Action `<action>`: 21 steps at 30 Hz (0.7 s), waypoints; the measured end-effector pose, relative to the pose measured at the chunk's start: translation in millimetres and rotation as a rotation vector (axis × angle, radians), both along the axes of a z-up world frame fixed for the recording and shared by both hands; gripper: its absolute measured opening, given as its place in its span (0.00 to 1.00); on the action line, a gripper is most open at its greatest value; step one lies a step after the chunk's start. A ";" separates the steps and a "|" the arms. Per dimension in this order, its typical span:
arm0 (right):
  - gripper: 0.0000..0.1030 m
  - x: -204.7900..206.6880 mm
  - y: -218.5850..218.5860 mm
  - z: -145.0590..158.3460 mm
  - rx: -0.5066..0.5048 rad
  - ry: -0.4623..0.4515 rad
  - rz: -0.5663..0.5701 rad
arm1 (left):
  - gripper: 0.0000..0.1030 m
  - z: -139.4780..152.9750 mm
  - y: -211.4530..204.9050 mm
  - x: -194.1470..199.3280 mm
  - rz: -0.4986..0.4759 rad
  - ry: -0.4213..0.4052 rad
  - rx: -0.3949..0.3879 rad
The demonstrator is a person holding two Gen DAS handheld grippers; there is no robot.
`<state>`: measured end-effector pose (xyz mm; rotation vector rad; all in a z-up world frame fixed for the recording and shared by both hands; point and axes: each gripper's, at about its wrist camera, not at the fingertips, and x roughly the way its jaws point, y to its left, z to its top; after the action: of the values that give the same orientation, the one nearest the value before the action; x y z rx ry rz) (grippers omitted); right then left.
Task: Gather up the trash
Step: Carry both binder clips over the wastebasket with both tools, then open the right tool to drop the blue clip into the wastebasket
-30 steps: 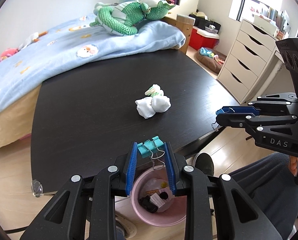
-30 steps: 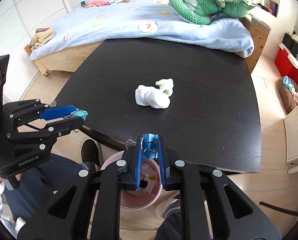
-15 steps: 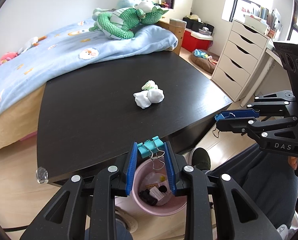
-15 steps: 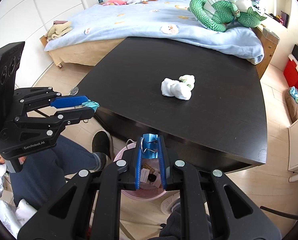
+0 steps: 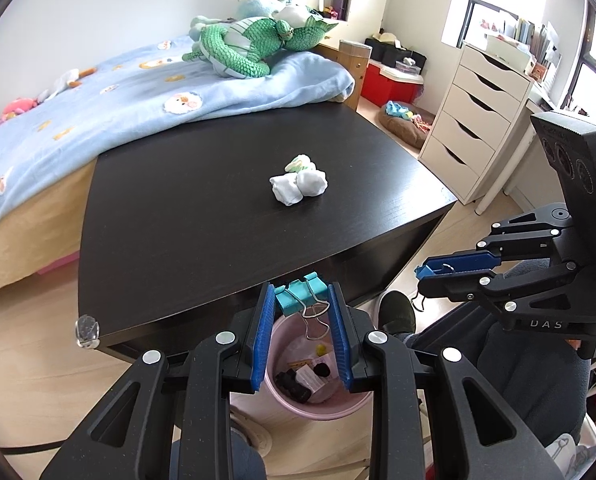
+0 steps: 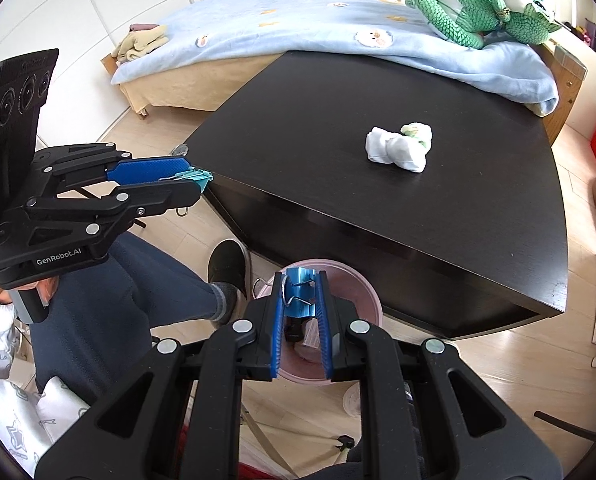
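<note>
Teal binder clip [image 5: 301,295] sits clamped in the left gripper [image 5: 302,336] above the pink bin [image 5: 340,409], whose contents the fingers half hide. The right gripper [image 6: 301,320] pinches a blue clip [image 6: 300,294]; crumpled tissues [image 5: 299,184] remain on the table [image 5: 178,216].

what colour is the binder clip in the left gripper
Teal, with silver wire handles. The binder clip shows best in the left wrist view, clamped in the left gripper above the pink bin.

Green plush dragon [image 5: 254,46] on blue blanket [image 5: 138,92]; white drawers [image 5: 478,120] near window.
</note>
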<state>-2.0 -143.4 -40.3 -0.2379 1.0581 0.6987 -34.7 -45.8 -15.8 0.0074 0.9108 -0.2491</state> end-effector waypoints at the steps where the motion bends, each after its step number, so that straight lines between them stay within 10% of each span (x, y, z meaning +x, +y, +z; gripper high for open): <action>1: 0.14 0.4 0.1 -0.4 0.001 0.003 0.002 | 0.26 0.0 0.9 0.1 0.000 0.001 -0.004; 5: 0.16 0.7 1.6 -2.0 0.005 0.008 0.012 | 0.26 0.0 1.6 0.1 -0.004 0.001 -0.004; 8: 0.61 2.1 0.3 -3.7 0.004 0.005 -0.001 | 0.26 0.0 0.6 -0.7 -0.006 0.001 -0.003; 12: 0.85 4.4 -4.4 -2.4 0.010 -0.009 -0.032 | 0.26 -1.6 -0.6 -1.2 -0.015 0.008 -0.004; 21: 0.93 6.3 -19.0 10.3 0.012 -0.063 -0.099 | 0.26 -1.1 -6.0 -1.4 -0.042 0.019 -0.015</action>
<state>4.4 -162.3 -30.0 -0.1948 0.9985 0.6041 -36.1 -51.8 -17.0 0.0105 0.9281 -0.2956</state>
